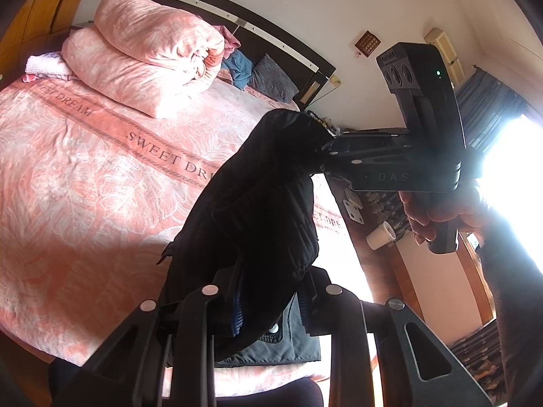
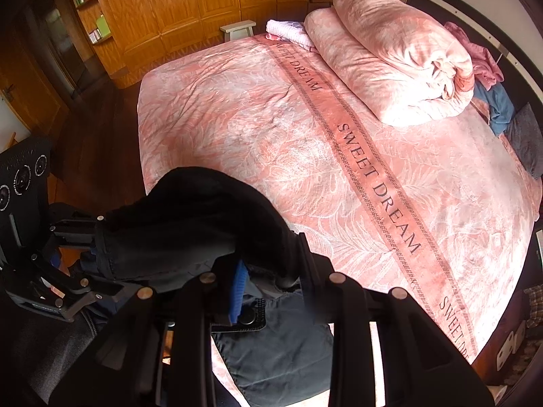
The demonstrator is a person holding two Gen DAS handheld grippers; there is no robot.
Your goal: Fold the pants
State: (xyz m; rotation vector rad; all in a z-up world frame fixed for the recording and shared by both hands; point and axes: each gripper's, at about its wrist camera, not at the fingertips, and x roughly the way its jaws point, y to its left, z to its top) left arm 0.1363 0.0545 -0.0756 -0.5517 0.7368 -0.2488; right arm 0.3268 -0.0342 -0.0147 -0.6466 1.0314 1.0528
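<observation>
Black pants (image 2: 190,234) hang bunched between both claws above the bed's (image 2: 305,156) near edge, long axis running claw to claw; left claw (image 1: 271,305) and right claw (image 2: 268,291) each pinch fabric. Behind lie a rolled duvet (image 2: 400,64), then clothes (image 2: 492,78).

Black pants (image 1: 264,203) clamped between left gripper (image 1: 268,302) and right gripper (image 1: 322,151), raised above pink bed (image 1: 85,186), rolled duvet (image 1: 149,64) near headboard (image 1: 271,37).
</observation>
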